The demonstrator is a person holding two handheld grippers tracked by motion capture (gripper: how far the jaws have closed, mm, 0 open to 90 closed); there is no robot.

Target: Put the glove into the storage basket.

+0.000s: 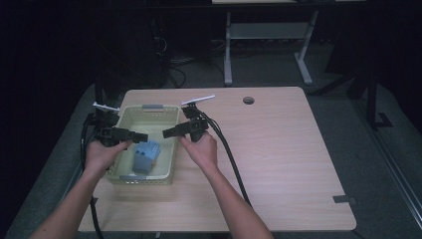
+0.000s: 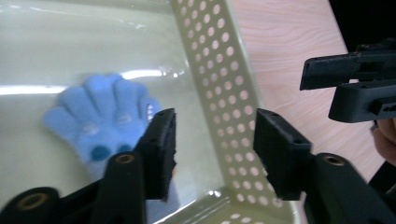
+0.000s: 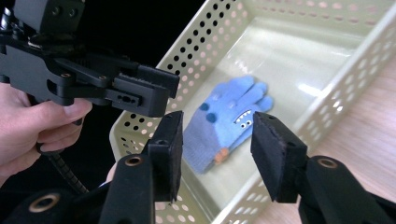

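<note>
- The blue glove (image 3: 231, 121) is lying flat on the floor of the pale perforated basket (image 1: 166, 119), which is sitting on the left part of the desk (image 1: 278, 149); nothing is touching the glove.
- The left gripper (image 1: 130, 135) and right gripper (image 1: 171, 132) are being held over the basket from opposite sides, tips pointing toward each other, above the glove.
- Both pairs of fingers are being held spread, with nothing between them: the left fingers (image 2: 161, 149) are framing the basket's side wall, the right fingers (image 3: 273, 154) are framing the glove.
- The approach step is judged to be in hand; a pick of the glove is being lined up.
- The next move is judged to be calling for a descent inside the walls, then a close on the knit without catching the rim.
- The glove's cuff is being covered by a finger in the left gripper view.
- In the high view the glove is being seen as a small blue shape (image 1: 145, 155), its detail too dim to be made out.
</note>
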